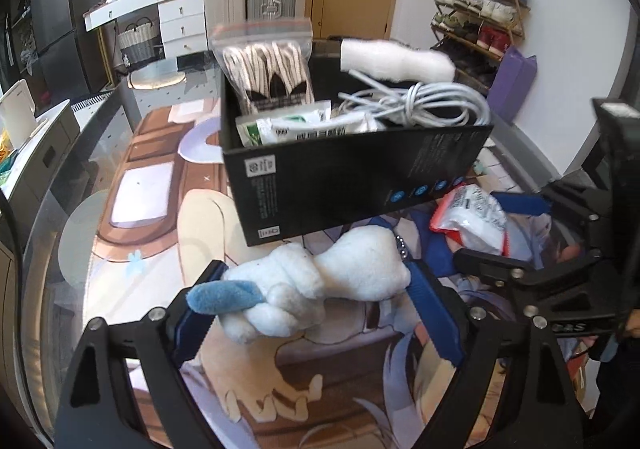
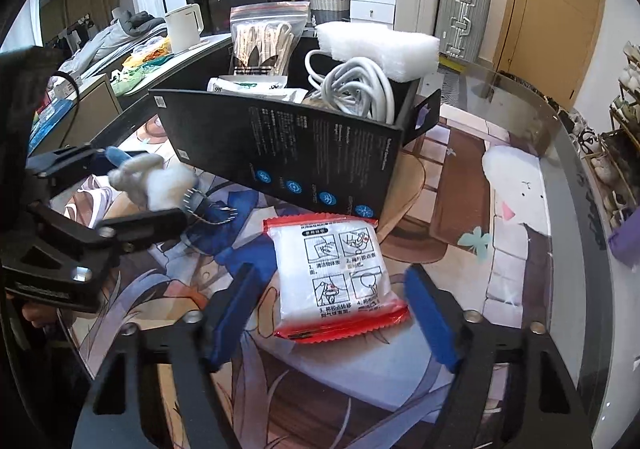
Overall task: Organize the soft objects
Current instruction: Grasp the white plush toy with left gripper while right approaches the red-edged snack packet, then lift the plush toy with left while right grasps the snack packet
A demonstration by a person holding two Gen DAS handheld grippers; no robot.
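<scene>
My left gripper (image 1: 316,285) is shut on a white plush toy (image 1: 320,281) with a blue tail and a bead chain, held above the mat just in front of the black box (image 1: 352,173). The toy also shows in the right wrist view (image 2: 160,181). The box (image 2: 300,153) holds a bag of laces (image 1: 268,69), wipe packets (image 1: 296,127), a coiled white cable (image 1: 424,101) and a white foam block (image 1: 396,59). My right gripper (image 2: 332,305) is open around a red-edged white packet (image 2: 340,281) lying on the mat. That packet shows in the left wrist view (image 1: 472,215).
A printed mat covers the glass table (image 2: 560,177). A white kettle (image 2: 182,27) stands on a counter at the left. Suitcases (image 2: 460,13), a dresser and a door stand behind. A shoe rack (image 1: 476,17) and a purple bag (image 1: 512,81) are at the right.
</scene>
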